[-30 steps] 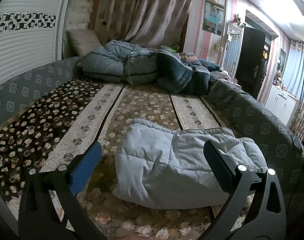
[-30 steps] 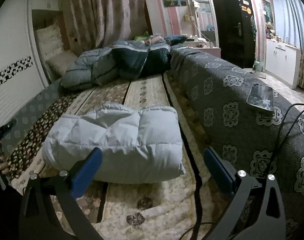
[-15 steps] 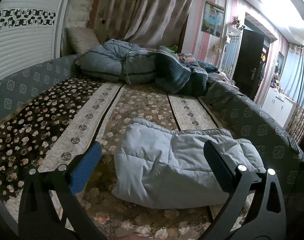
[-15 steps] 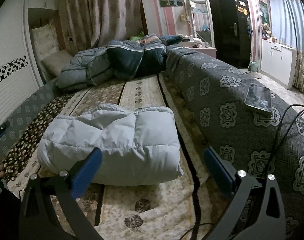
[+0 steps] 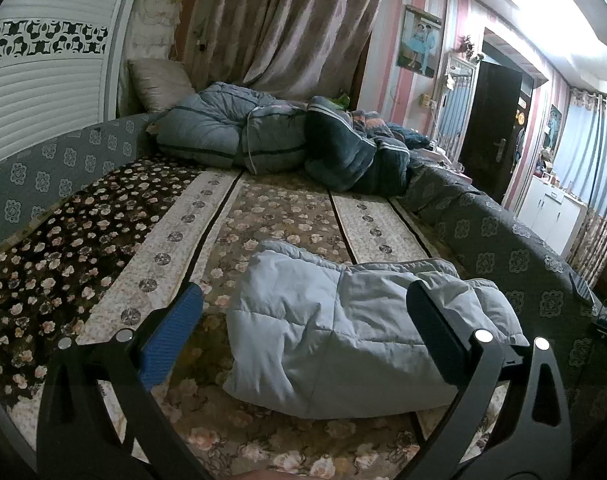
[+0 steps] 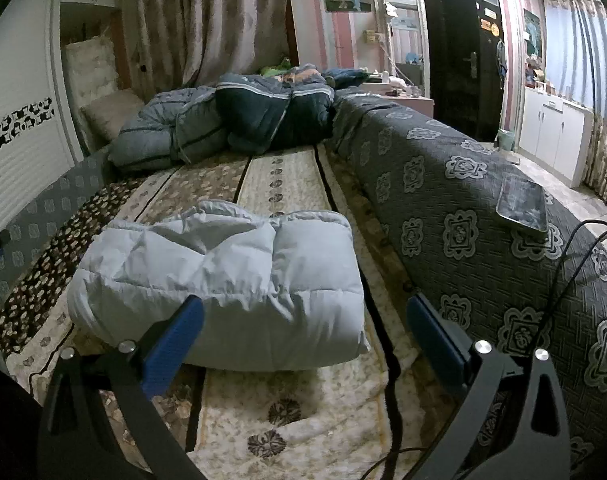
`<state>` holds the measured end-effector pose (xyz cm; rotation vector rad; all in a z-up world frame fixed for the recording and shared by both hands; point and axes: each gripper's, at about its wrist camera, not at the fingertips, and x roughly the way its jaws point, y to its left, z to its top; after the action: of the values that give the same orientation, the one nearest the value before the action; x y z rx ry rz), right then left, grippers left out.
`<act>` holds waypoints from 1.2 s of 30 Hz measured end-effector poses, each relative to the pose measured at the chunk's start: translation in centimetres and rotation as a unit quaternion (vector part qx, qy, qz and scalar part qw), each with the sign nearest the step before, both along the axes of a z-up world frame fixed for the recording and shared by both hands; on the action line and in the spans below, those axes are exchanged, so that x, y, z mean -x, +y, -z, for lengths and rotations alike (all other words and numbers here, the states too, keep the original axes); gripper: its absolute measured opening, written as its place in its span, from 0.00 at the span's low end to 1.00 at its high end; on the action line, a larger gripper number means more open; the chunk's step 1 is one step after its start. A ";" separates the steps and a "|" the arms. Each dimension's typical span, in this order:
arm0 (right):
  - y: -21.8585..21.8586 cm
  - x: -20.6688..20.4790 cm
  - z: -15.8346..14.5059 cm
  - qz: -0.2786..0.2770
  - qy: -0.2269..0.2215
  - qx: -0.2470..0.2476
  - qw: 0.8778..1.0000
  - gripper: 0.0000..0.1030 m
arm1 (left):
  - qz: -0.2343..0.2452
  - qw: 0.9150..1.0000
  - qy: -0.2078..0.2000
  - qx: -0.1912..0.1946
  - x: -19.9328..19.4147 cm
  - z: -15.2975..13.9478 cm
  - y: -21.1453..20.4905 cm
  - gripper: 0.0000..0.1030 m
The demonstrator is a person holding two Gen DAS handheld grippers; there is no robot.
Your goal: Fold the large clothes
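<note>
Pale blue quilted puffer coat (image 5: 343, 328) is seen folded into a thick bundle, lying on the floral-patterned bed cover (image 5: 287, 216) near the foot of the bed, just beside the dark grey medallion-patterned padded side rail (image 6: 463, 208). Left tool (image 5: 303, 320) is held with fingers spread wide, nothing pinched; blue-padded finger (image 5: 171, 332) is seen over the bed cover beside the coat, the other finger is seen in front of the coat's right part, contact cannot be told. Right tool (image 6: 303, 332) is likewise spread wide and empty; its blue-padded finger (image 6: 175, 340) overlaps the coat's near edge in view, the other finger sits in front of the side rail. In the right wrist view the coat (image 6: 223, 276) is shown as a rounded rectangle with the fold edges facing the headboard end. A pile of grey and dark blue striped duvets (image 5: 271, 140) is stacked at the far end of the bed, well apart from the coat. A flat dark phone-like slab (image 6: 521, 202) rests on top of the side rail, with a black cable (image 6: 563, 264) draped nearby
</note>
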<state>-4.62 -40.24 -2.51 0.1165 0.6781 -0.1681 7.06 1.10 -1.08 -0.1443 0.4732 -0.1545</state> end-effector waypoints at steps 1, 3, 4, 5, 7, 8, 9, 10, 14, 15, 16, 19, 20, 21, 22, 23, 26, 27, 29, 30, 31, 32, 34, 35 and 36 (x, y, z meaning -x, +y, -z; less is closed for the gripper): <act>0.0 0.0 0.0 -0.001 0.000 0.000 1.000 0.98 | 0.000 1.000 -0.001 0.000 0.0 0.0 0.0 0.97; 0.1 0.0 0.0 0.000 0.001 0.000 1.000 0.98 | -0.001 1.000 -0.001 0.000 0.0 0.0 0.0 0.97; 0.1 0.0 0.0 0.001 0.001 0.000 1.000 0.98 | -0.002 1.000 0.000 0.000 0.0 0.0 0.1 0.97; 0.1 -0.1 0.0 0.000 0.000 0.000 1.000 0.98 | -0.002 1.000 0.001 0.001 0.0 -0.1 0.1 0.97; 0.1 0.0 0.0 -0.001 0.000 0.001 1.000 0.98 | -0.002 1.000 0.000 0.002 0.1 -0.1 0.1 0.97; 0.1 -0.1 0.0 -0.001 0.000 0.001 1.000 0.98 | -0.002 1.000 0.000 0.001 0.1 -0.1 0.1 0.97; 0.1 -0.1 0.0 -0.001 0.000 0.000 1.000 0.98 | -0.001 1.000 0.000 0.000 0.1 -0.2 0.1 0.97; 0.1 -0.1 0.0 0.000 0.001 0.000 1.000 0.98 | -0.001 1.000 -0.001 -0.001 0.2 -0.3 0.1 0.97; 0.2 -0.1 0.0 0.000 0.000 0.000 1.000 0.98 | -0.001 1.000 0.000 -0.001 0.2 -0.4 0.1 0.97; 0.2 -0.1 0.0 0.000 0.000 0.000 1.000 0.98 | -0.001 1.000 0.000 -0.001 0.2 -0.4 0.1 0.97; 0.2 -0.1 0.0 0.000 0.001 0.000 1.000 0.98 | -0.001 1.000 0.000 -0.002 0.2 -0.4 0.1 0.97; 0.2 0.0 0.0 0.000 0.002 0.001 1.000 0.98 | -0.001 1.000 0.000 -0.002 0.2 -0.5 0.1 0.97; 0.2 0.0 0.0 0.001 0.001 0.000 1.000 0.98 | -0.002 1.000 0.001 -0.002 0.1 -0.5 0.2 0.97; 0.2 0.0 0.0 0.000 0.000 0.000 1.000 0.98 | -0.002 1.000 0.001 -0.002 0.1 -0.5 0.1 0.97; 0.2 -0.1 0.0 0.000 0.000 0.000 1.000 0.98 | -0.001 1.000 0.001 -0.001 0.1 -0.5 0.2 0.97; 0.2 -0.1 0.0 0.000 0.000 0.000 1.000 0.98 | -0.001 1.000 0.001 -0.002 0.1 -0.6 0.1 0.97; 0.2 -0.1 0.0 0.000 0.001 0.001 1.000 0.98 | 0.001 1.000 0.002 -0.004 0.0 -0.5 0.2 0.97; 0.2 0.0 0.0 0.000 0.001 0.002 1.000 0.98 | 0.000 1.000 0.002 -0.004 -0.1 -0.5 0.3 0.97; 0.2 0.0 0.0 0.003 0.001 -0.001 1.000 0.98 | -0.001 1.000 0.003 -0.002 -0.1 -0.5 0.4 0.97; 0.2 0.0 0.0 0.001 0.000 -0.001 1.000 0.98 | -0.002 1.000 0.004 -0.001 -0.2 -0.5 0.5 0.97; 0.2 -0.1 0.0 0.001 0.000 -0.001 1.000 0.98 | -0.002 1.000 0.004 -0.001 -0.2 -0.5 0.5 0.97; 0.2 -0.1 0.0 0.000 0.001 0.000 1.000 0.98 | -0.001 1.000 0.004 -0.002 -0.2 -0.5 0.5 0.97; 0.3 0.0 0.0 -0.001 0.002 0.001 1.000 0.98 | 0.000 1.000 0.003 -0.003 -0.2 -0.5 0.5 0.97; 0.2 -0.1 0.0 -0.002 0.001 0.001 1.000 0.98 | 0.000 1.000 0.003 -0.003 -0.2 -0.4 0.5 0.97; 0.1 0.0 0.0 -0.003 0.001 0.001 1.000 0.98 | -0.001 1.000 0.004 -0.002 -0.2 -0.4 0.6 0.97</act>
<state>-4.57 -40.10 -2.53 0.1122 0.6810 -0.1643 7.28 1.65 -0.67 -0.1416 0.4811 -0.1515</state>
